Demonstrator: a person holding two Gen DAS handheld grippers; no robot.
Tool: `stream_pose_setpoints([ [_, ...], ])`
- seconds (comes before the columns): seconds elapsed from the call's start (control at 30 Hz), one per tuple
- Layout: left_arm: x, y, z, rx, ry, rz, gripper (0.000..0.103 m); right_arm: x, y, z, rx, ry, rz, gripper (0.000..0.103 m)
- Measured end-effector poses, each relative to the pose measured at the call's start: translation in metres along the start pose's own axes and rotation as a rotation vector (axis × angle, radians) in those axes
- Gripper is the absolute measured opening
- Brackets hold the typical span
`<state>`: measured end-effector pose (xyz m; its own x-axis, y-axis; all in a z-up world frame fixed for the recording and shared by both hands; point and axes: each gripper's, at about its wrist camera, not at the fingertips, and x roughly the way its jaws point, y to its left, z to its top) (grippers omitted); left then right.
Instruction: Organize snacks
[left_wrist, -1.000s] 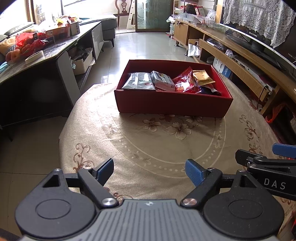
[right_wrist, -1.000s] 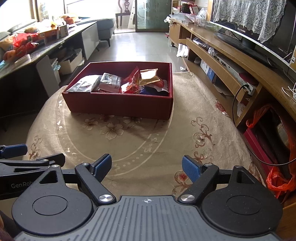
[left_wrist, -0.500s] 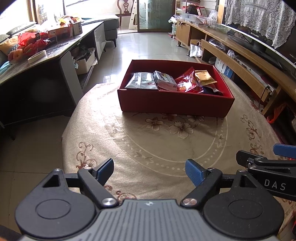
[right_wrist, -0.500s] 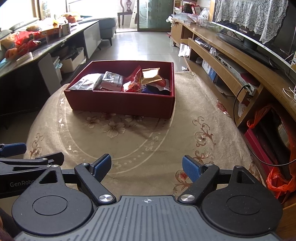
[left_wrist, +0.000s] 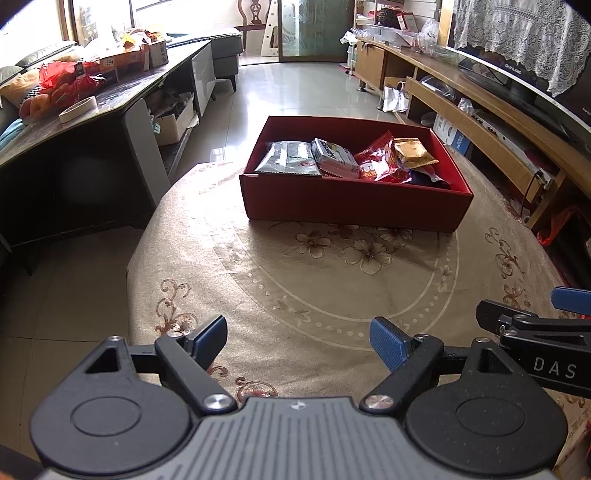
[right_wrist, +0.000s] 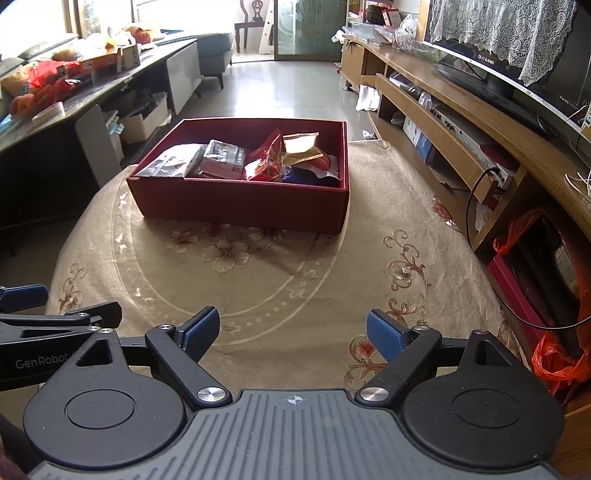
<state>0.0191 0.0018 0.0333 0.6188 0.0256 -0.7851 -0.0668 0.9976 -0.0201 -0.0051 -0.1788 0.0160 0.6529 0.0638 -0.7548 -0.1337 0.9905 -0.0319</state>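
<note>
Two grippers hang side by side at the near edge of the round desk (left_wrist: 332, 280), both tilted down toward it and both empty. The left gripper (left_wrist: 297, 341) has its jaws apart with nothing between them. The right gripper (right_wrist: 293, 330) is much the same, its jaws having just been opening a little wider, again over bare cloth.

All the snacks I can see sit in the red box (left_wrist: 354, 201) at the far side of the desk, well apart from both grippers: a silver pack (left_wrist: 288, 158) lying flat at the left, a grey pack (left_wrist: 334, 157) leaning against it, a red bag (left_wrist: 384, 160) and an orange packet (left_wrist: 413, 151) heaped to the right, with something dark blue under them. No snack lies loose on the cloth, so the sorting looks finished, and the grippers seem held back here with jaws apart because nothing is left to pick up.
</note>
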Motion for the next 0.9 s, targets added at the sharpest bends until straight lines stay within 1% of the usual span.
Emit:
stream_pose_setpoints([
  [0.13,0.0033,-0.0004,-0.0005,-0.007,0.021,-0.027,0.082,0.0003,-0.0002,-0.0001,-0.002,-0.001,-0.003,0.091],
  [0.23,0.0058,0.0018,-0.0004,-0.028,0.033,-0.045,0.084,-0.0001,-0.0011,-0.0001,0.0,-0.002,-0.001,0.091],
  [0.33,0.0047,0.0027,-0.0009,-0.035,0.017,-0.034,0.087,-0.0002,-0.0013,0.0,-0.001,-0.002,-0.001,0.091],
  [0.43,0.0031,0.0028,-0.0007,-0.035,0.004,-0.027,0.088,0.0,-0.0015,0.0,-0.004,0.0,-0.001,0.091],
  [0.9,-0.0024,0.0022,-0.0011,-0.023,-0.059,0.0,0.088,0.0003,-0.0026,0.0009,-0.004,0.001,-0.005,0.092],
])
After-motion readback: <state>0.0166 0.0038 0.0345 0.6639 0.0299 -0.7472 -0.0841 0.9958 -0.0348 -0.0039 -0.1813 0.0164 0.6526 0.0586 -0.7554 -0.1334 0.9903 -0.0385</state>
